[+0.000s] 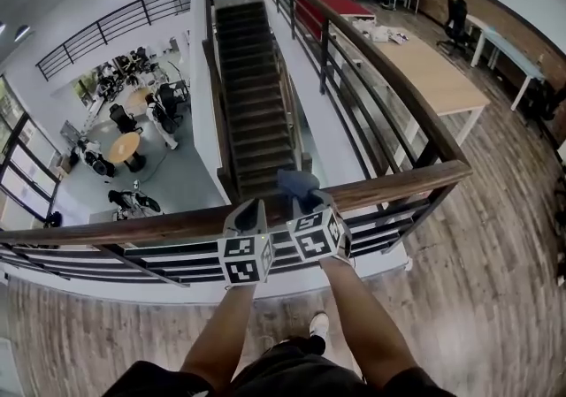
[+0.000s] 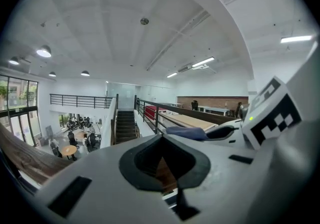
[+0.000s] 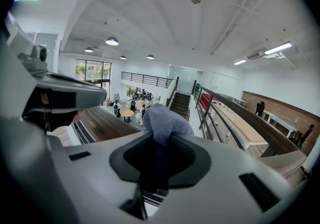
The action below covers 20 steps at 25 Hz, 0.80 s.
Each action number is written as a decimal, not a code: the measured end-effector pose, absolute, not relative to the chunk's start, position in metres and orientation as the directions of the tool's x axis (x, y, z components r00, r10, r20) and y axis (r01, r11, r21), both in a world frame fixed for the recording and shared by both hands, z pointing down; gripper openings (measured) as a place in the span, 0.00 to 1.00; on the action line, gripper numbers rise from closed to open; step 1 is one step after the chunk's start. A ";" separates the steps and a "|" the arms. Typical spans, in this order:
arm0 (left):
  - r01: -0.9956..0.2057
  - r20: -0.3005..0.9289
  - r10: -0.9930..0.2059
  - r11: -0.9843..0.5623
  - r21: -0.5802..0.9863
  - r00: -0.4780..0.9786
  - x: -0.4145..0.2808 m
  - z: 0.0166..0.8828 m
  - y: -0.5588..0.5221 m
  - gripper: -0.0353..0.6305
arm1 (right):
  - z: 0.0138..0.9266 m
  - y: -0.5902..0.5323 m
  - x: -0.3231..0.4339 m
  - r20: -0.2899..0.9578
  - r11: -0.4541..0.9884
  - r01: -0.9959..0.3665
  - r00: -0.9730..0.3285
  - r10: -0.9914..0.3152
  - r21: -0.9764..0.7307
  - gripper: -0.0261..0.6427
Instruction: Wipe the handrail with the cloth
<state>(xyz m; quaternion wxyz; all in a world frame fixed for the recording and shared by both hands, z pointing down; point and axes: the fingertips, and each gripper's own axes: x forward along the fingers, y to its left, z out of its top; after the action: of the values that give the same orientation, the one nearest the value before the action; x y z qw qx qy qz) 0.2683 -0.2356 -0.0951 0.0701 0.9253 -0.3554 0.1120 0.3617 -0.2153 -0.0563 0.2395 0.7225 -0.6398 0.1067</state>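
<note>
right gripper (image 1: 307, 202): clamped on blue cloth (image 1: 296, 181), bunched beyond tips | left gripper (image 1: 250, 206): jaws closed together, nothing gripped, just beside | both over wooden handrail (image 1: 398, 181), contact unclear

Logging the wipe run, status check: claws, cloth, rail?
Left claw shut, empty, above the handrail. Right claw shut on cloth, beside it at the rail. Nothing on the rail in the way.
</note>
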 end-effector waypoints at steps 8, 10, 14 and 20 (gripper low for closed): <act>-0.673 0.277 -0.636 -0.738 0.057 0.721 0.329 -0.084 -0.206 0.06 | -0.052 -0.181 0.435 0.451 -0.089 -0.974 0.176 -0.875 0.209 0.15; -0.654 0.269 -0.618 -0.753 0.064 0.738 0.347 -0.081 -0.197 0.06 | -0.049 -0.173 0.456 0.451 -0.104 -0.973 0.188 -0.873 0.204 0.15; -0.614 0.241 -0.581 -0.783 0.096 0.778 0.372 -0.085 -0.177 0.06 | -0.049 -0.160 0.492 0.439 -0.146 -0.970 0.218 -0.872 0.193 0.15; -0.570 0.222 -0.537 -0.811 0.129 0.814 0.415 -0.084 -0.152 0.06 | -0.049 -0.134 0.544 0.443 -0.205 -0.951 0.290 -0.848 0.230 0.15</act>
<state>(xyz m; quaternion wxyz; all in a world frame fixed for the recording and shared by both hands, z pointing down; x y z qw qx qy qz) 0.4145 -0.1524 -0.0838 0.0949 0.9476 -0.2922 0.0877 0.5439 -0.1338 -0.0486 0.2339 0.7684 -0.5855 0.1102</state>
